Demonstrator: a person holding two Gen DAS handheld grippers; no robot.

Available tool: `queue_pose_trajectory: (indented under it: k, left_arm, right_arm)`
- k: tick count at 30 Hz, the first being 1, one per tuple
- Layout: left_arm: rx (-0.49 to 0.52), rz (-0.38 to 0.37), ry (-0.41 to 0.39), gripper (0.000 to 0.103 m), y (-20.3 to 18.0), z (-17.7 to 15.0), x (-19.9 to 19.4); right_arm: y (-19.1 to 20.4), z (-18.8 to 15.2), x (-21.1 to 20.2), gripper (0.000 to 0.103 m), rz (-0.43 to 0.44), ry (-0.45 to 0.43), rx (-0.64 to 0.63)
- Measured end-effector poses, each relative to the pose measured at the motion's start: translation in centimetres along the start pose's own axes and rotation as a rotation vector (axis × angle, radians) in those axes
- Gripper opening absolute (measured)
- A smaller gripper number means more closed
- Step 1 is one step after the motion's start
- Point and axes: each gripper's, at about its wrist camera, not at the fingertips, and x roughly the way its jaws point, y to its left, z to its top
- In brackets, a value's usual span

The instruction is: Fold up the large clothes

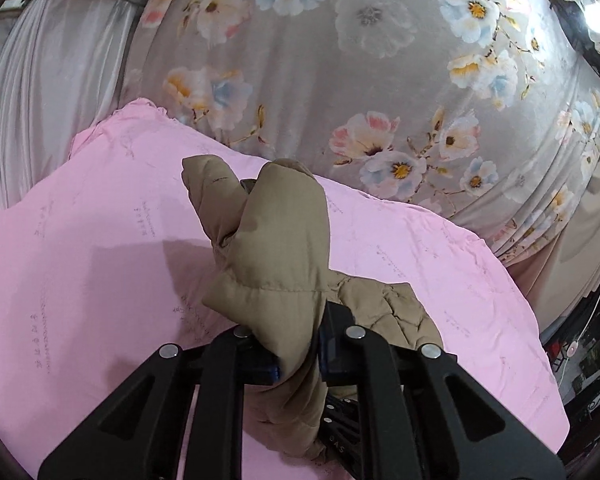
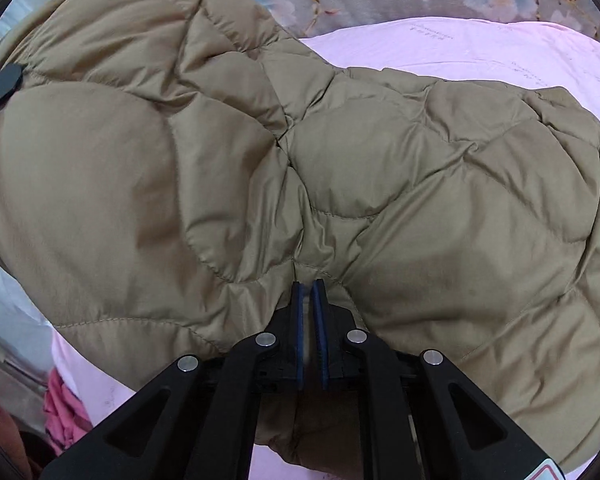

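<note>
Folding of the puffy brown jacket (image 2: 260,168) is only just begun.

The jacket is spread on the pink sheet (image 1: 80,240), in front of the flowered blanket (image 1: 340,80) on the far side. One end of it is pinched and held up by the left gripper (image 1: 296,364). A near edge is clamped by the right gripper (image 2: 310,292). No neat fold is seen yet, so most of the folding is judged to be left.

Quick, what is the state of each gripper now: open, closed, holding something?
Left gripper: closed on a fold of the tan quilted jacket, lifted above the pink sheet.
Right gripper: closed, pinching the jacket's edge.
</note>
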Motion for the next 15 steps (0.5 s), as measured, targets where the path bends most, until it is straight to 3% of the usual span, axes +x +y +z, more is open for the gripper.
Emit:
queue_pose_trajectory:
  k: [2, 4, 7, 11, 15]
  left_arm:
    - [0.02, -0.006, -0.001, 0.012, -0.5, 0.4, -0.1]
    - [0.041, -0.016, -0.003, 0.011, -1.1, 0.7, -0.3]
    - [0.074, -0.035, -0.008, 0.011, -2.5, 0.7, -0.3]
    - [0.119, -0.071, -0.009, 0.011, -5.4, 0.5, -0.1]
    - [0.177, -0.121, 0.01, 0.011, -8.9, 0.1, 0.1]
  right_arm:
    - [-0.9, -0.4, -2.6, 0.009, 0.012, -0.026, 0.01]
    - [-2.0, -1.2, -5.0, 0.009, -0.053, -0.041, 0.007]
    - [-4.1, -2.9, -7.1, 0.009, -0.08, -0.034, 0.057]
    - [-5.2, -4.1, -5.3, 0.009, -0.07, 0.021, 0.094]
    - [-5.5, -4.3, -3.0, 0.008, -0.058, 0.018, 0.109]
